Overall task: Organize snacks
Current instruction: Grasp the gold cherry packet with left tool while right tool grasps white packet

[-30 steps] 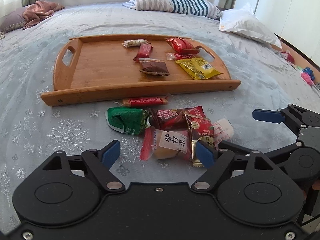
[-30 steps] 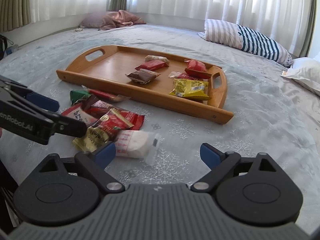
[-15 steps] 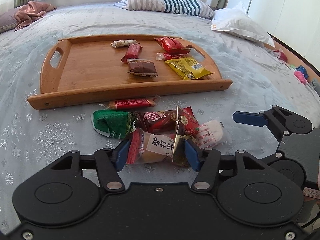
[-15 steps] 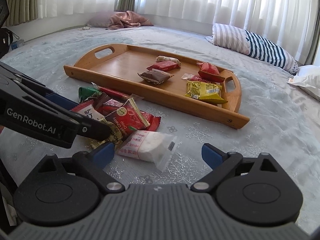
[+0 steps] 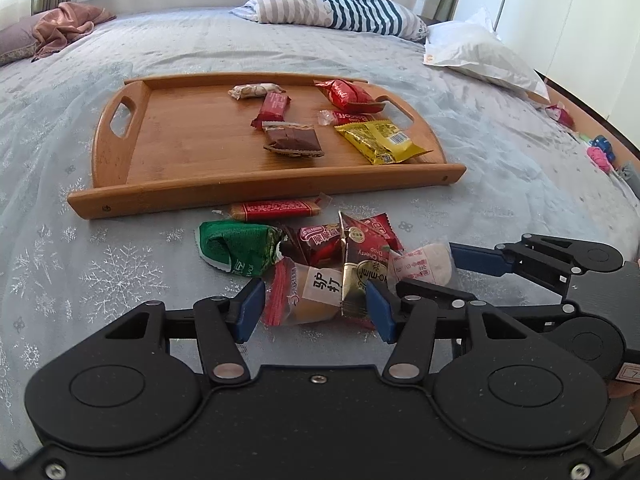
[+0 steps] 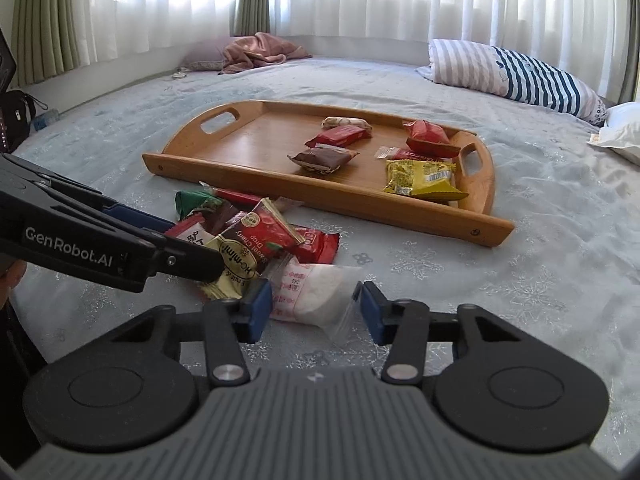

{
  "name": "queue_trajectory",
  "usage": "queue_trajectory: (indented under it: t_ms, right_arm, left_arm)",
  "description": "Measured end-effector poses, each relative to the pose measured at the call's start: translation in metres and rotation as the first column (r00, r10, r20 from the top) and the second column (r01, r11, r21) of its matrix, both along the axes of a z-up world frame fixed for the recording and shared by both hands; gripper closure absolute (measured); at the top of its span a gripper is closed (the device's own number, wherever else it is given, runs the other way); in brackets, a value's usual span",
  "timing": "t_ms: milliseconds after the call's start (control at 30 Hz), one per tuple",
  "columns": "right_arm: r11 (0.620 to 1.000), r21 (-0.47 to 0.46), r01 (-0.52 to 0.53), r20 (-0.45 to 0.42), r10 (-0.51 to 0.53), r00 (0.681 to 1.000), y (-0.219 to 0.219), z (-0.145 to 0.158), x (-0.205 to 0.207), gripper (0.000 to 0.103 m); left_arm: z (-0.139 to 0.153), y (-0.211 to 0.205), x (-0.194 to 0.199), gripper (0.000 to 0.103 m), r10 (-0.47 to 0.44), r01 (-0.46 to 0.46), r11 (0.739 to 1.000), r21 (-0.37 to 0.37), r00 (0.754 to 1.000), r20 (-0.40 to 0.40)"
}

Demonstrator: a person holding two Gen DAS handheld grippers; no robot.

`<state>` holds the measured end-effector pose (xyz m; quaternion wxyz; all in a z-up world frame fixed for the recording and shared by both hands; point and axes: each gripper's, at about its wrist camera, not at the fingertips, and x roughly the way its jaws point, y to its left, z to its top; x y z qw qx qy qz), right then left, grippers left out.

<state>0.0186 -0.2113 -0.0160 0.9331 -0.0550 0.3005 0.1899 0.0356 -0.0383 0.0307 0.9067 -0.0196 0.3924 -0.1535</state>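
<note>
Having just closed: left claw (image 5: 314,312) on tan packet (image 5: 316,294), right claw (image 6: 316,312) on white packet (image 6: 316,294).

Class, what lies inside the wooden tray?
Six wrapped snacks lie in the tray: yellow packet, brown bar, others red and pale. Anything beneath them is hidden.

Left wrist view: sits low behind the left gripper (image 5: 316,308), facing forward and down across the bed (image 5: 80,272); snack pile (image 5: 320,256) close ahead, wooden tray (image 5: 180,160) beyond it, right gripper (image 5: 460,268) entering from its right.

Right wrist view: sits low behind the right gripper (image 6: 316,308), same downward tilt, angled in from the other side; left gripper (image 6: 192,248) enters from its left.

Shared: snack pile (image 6: 256,248), wooden tray (image 6: 256,148), striped pillow (image 5: 340,8) (image 6: 512,72).
</note>
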Motion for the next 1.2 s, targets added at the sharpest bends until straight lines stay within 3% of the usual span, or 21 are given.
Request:
queue_trajectory:
  t_ms: [400, 600, 867, 1067, 1133, 1200]
  right_arm:
    - [0.992, 0.023, 0.124, 0.006, -0.124, 0.992, -0.022, 0.005, -0.002, 0.060]
    - [0.985, 0.037, 0.171, 0.013, -0.172, 0.985, -0.030, 0.010, -0.002, 0.061]
    - [0.975, 0.068, 0.211, 0.005, -0.212, 0.977, -0.040, 0.012, -0.003, 0.061]
    - [0.970, 0.077, 0.232, 0.004, -0.233, 0.972, -0.045, 0.011, -0.002, 0.061]
    - [0.968, 0.081, 0.237, 0.006, -0.238, 0.971, -0.046, 0.012, -0.002, 0.061]
    - [0.966, 0.084, 0.244, 0.011, -0.246, 0.969, -0.047, 0.013, -0.003, 0.061]
  left_arm:
    - [0.010, 0.002, -0.005, 0.049, 0.023, -0.023, 1.000, 0.011, 0.999, 0.037]
    - [0.020, -0.012, -0.005, 0.048, -0.020, 0.019, 1.000, 0.014, 0.995, 0.093]
    - [0.009, -0.040, 0.006, 0.052, -0.062, 0.057, 0.997, 0.048, 0.994, 0.090]
    - [-0.001, -0.057, 0.009, 0.062, -0.080, 0.067, 0.991, 0.112, 0.991, 0.112]
    - [-0.003, -0.060, 0.009, 0.073, -0.080, 0.063, 0.989, 0.135, 0.989, 0.124]
    - [-0.003, -0.061, 0.008, 0.074, -0.075, 0.056, 0.988, 0.141, 0.989, 0.130]
